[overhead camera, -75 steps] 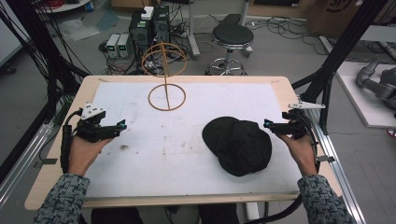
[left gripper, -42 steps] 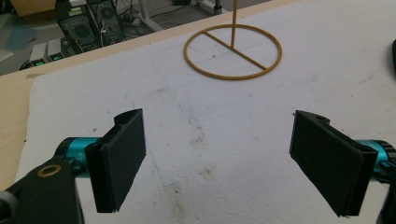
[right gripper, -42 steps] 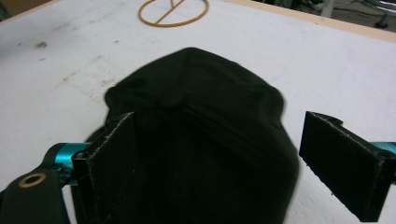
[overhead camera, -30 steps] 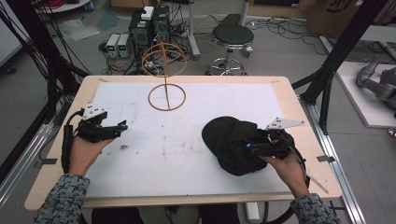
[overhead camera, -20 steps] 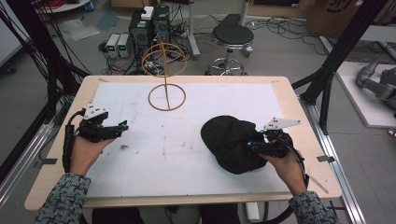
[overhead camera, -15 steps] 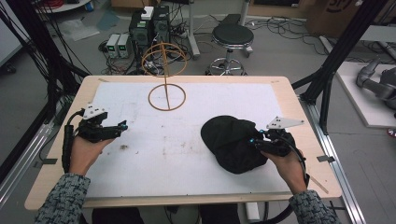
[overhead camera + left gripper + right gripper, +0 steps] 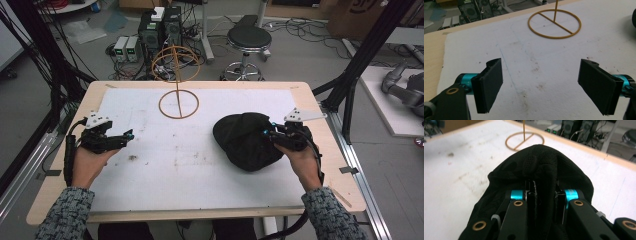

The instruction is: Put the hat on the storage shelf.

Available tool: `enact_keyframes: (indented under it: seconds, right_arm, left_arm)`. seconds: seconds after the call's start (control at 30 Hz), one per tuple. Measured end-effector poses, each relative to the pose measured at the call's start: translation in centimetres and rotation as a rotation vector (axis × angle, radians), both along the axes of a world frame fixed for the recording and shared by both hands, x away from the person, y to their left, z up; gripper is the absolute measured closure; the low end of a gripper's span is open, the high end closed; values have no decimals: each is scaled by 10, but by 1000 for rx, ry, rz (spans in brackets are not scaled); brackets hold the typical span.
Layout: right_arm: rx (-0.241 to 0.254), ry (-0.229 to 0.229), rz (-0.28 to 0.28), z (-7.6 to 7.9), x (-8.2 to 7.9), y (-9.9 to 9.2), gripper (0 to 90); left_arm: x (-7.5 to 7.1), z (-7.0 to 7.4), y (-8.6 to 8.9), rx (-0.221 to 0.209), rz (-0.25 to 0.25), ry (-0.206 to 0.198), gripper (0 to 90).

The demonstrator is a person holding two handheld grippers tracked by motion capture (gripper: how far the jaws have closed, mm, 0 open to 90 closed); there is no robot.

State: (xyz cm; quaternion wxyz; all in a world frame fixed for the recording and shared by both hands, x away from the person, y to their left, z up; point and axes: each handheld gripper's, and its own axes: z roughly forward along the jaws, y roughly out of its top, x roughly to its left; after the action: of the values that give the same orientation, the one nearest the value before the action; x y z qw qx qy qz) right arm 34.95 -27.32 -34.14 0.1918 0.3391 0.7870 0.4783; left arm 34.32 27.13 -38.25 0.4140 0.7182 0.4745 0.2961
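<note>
A person's right gripper [image 7: 270,135] pinches a fold of the soft black fabric cap [image 7: 243,140] lying just right of the yellow wire ring stand [image 7: 178,102], seemingly ready to lift; the left gripper [image 7: 126,138] waits, jaws apart.

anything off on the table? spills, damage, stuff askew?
Nothing spilled or broken. The white mat carries dark smudges and scuffs. The black cap lies crumpled, a fold of it pinched in the right gripper. The wire stand is upright.
</note>
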Motion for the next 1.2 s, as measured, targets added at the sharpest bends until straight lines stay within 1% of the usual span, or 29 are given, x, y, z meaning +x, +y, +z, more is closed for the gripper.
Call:
enact_keyframes:
  seconds: [0.1, 0.2, 0.23, 0.27, 0.3, 0.33, 0.37, 0.4, 0.53, 0.57, 0.6, 0.7, 0.73, 0.77, 0.87, 0.9, 1.0, 1.1, 1.2]
  right_arm:
    - [17, -15, -1, 7, 4, 1, 801]
    - [35, -41, -3, 19, 10, 4, 802]
    - [45, -56, -6, 28, 15, 6, 803]
    - [45, -56, -6, 28, 15, 6, 803]
    - [58, -73, -10, 38, 20, 8, 803]
    - [58, -73, -10, 38, 20, 8, 803]
    - [79, -91, -19, 47, 27, 10, 803]
    - [93, -99, -23, 53, 30, 11, 803]
    - [136, -127, -30, 71, 46, 15, 803]
    - [136, -127, -30, 71, 46, 15, 803]
    - [158, -143, -37, 79, 54, 18, 803]
    - [205, -165, -49, 91, 64, 20, 804]
    - [224, -170, -51, 94, 68, 20, 804]
    - [224, -170, -51, 94, 68, 20, 804]
    - [271, -175, -63, 103, 78, 22, 805]
    - [289, -169, -67, 106, 81, 23, 805]
    - [349, -178, -63, 113, 91, 29, 807]
    - [372, -187, -54, 118, 100, 39, 807]
    - [389, -198, -48, 122, 107, 50, 807]
  left_arm:
    - [-1, 0, 1, -3, 1, 0, 203]
    - [-1, 1, 2, -2, 0, -1, 203]
    - [-1, 1, 2, -3, -3, -2, 204]
    - [-1, 1, 2, -3, -2, -1, 203]
    - [-1, 1, 2, -4, -3, -1, 203]
    - [-1, 1, 1, -9, -2, -2, 203]
    - [-1, 1, 0, -9, -5, -3, 203]
    - [0, 1, -2, -10, -9, -2, 203]
    - [0, 3, -6, -5, -25, -1, 204]
    - [0, 3, -6, -5, -25, -1, 204]
    - [-1, 3, -6, -8, -22, -4, 204]
    - [-1, 3, -6, -13, -27, -1, 204]
    - [-1, 3, -6, -17, -26, -3, 204]
    - [-1, 3, -5, -20, -27, -7, 204]
    - [-1, 3, -4, -22, -26, -3, 204]
    - [-1, 3, -4, -23, -28, -2, 204]
    - [-2, 2, -3, -26, -27, 0, 204]
    - [-3, 2, -3, -26, -31, 1, 204]
    - [-4, 2, -2, -32, -23, -1, 204]
